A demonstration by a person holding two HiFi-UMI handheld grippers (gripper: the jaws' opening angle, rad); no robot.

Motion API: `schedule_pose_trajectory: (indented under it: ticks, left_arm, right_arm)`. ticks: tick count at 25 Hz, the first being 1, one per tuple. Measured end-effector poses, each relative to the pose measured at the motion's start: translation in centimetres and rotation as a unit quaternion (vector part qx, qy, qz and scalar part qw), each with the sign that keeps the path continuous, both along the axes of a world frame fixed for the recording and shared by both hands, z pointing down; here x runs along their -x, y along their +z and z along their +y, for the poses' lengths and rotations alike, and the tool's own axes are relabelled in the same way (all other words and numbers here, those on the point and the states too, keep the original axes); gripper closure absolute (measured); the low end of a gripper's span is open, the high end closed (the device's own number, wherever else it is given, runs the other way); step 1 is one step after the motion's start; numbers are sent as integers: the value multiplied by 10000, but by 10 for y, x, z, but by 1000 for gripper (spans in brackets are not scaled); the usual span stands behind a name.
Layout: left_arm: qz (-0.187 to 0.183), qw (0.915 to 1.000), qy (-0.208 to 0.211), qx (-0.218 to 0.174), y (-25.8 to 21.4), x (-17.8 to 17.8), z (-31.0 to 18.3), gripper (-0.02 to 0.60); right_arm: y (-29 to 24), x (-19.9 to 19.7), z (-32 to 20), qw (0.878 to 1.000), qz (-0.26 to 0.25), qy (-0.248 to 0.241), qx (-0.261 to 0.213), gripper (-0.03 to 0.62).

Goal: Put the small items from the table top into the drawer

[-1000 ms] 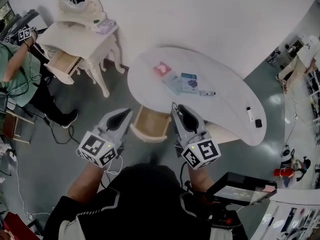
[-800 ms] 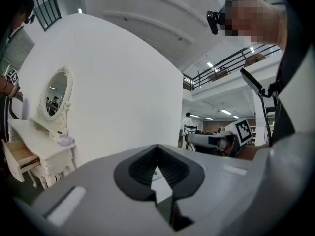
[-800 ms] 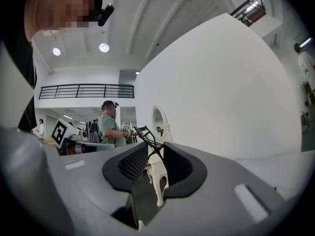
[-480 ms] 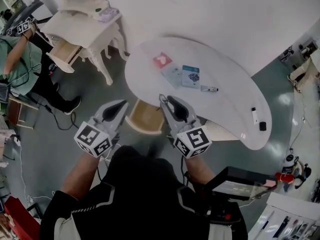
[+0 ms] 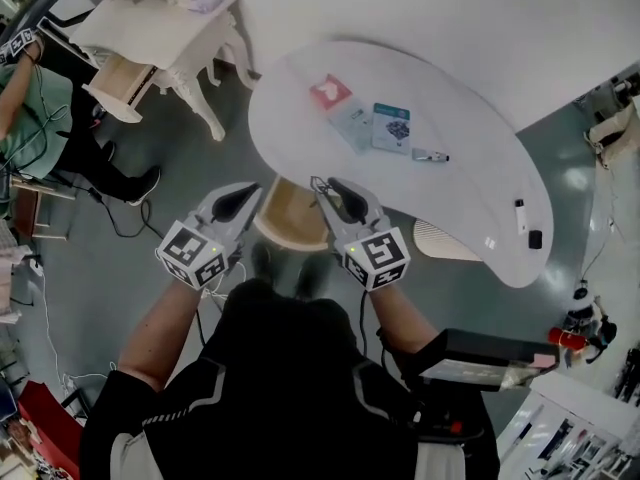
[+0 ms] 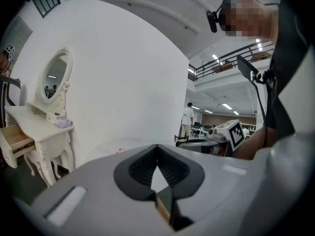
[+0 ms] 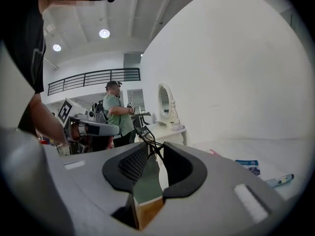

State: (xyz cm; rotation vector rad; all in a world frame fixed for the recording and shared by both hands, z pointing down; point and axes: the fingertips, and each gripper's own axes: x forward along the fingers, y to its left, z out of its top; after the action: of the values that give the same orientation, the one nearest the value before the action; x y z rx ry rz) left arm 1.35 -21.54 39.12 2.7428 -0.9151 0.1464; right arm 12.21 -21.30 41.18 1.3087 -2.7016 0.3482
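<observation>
Drawer [image 5: 290, 216]: one, open (table [image 5: 290, 118]: four items [image 5: 391, 126] clustered, two apart).

A staged recording studio inside a large hall is shown: an ornate white dressing table [image 5: 165, 30] with an oval mirror [image 6: 54, 77] and a curved white bench [image 5: 470, 208] are set against a bare backdrop wall [image 5: 420, 8] on a polished grey floor [image 5: 100, 298], and a railed mezzanine [image 7: 91, 76] is seen behind.
</observation>
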Motion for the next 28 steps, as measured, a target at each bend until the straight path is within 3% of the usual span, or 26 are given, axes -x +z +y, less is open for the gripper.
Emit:
schedule_pose_trajectory:
  ticks: [8, 28]
  left_arm:
    - [-41, 9983, 383, 434, 53, 9, -12, 580]
    - [-152, 9899, 623, 1263, 166, 23, -20, 580]
  right_arm:
    - [58, 25, -10, 9978, 479, -245, 381, 493]
    - [183, 65, -5, 9777, 1387, -1058, 1170, 493]
